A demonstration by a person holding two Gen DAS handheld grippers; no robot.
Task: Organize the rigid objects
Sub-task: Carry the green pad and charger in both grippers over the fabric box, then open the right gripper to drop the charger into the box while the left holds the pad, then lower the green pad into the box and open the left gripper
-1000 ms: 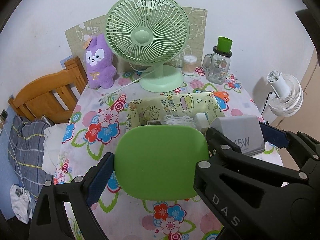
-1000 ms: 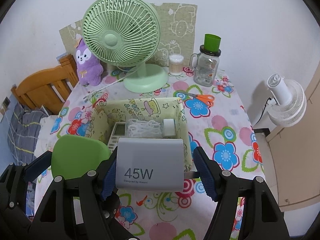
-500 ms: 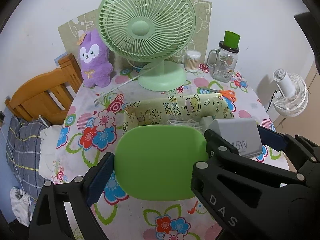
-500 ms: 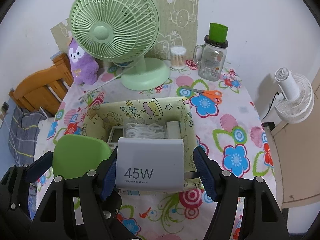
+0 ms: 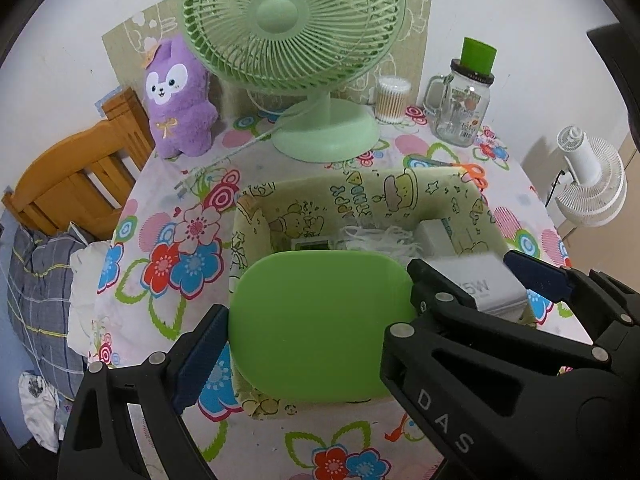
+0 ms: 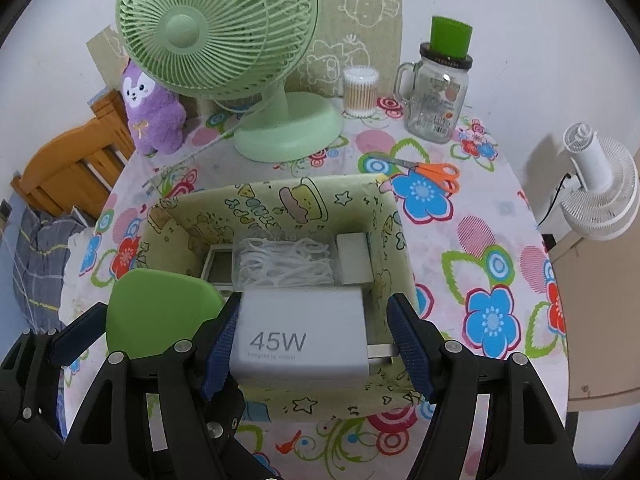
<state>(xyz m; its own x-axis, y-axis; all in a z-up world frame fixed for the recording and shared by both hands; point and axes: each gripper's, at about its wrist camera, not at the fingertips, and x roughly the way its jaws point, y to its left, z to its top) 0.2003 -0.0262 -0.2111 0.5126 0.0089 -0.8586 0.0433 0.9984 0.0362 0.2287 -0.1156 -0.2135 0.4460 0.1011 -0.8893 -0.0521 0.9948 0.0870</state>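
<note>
My left gripper (image 5: pixel 316 324) is shut on a flat green rounded block (image 5: pixel 320 324) and holds it over the near left part of a yellow cartoon-print fabric box (image 5: pixel 360 196). My right gripper (image 6: pixel 312 336) is shut on a grey 45W charger (image 6: pixel 300 340) over the box's near side (image 6: pixel 340 404). The box (image 6: pixel 276 200) holds a white coiled cable (image 6: pixel 284 262), a small grey device (image 6: pixel 220 266) and a white adapter (image 6: pixel 354 258). The green block shows at the left in the right wrist view (image 6: pixel 156 312), and the charger at the right in the left wrist view (image 5: pixel 484 284).
A green desk fan (image 6: pixel 224 40), a purple plush (image 6: pixel 152 116), a cotton-swab jar (image 6: pixel 360 90) and a glass mug jar with a green lid (image 6: pixel 438 88) stand at the table's back. Orange scissors (image 6: pixel 436 170) lie right of the box. A wooden chair (image 5: pixel 72 180) is left, a white fan (image 6: pixel 596 192) right.
Both grippers have moved forward and down with their objects, from in front of the box to over its near side. Their grips have not changed.
</note>
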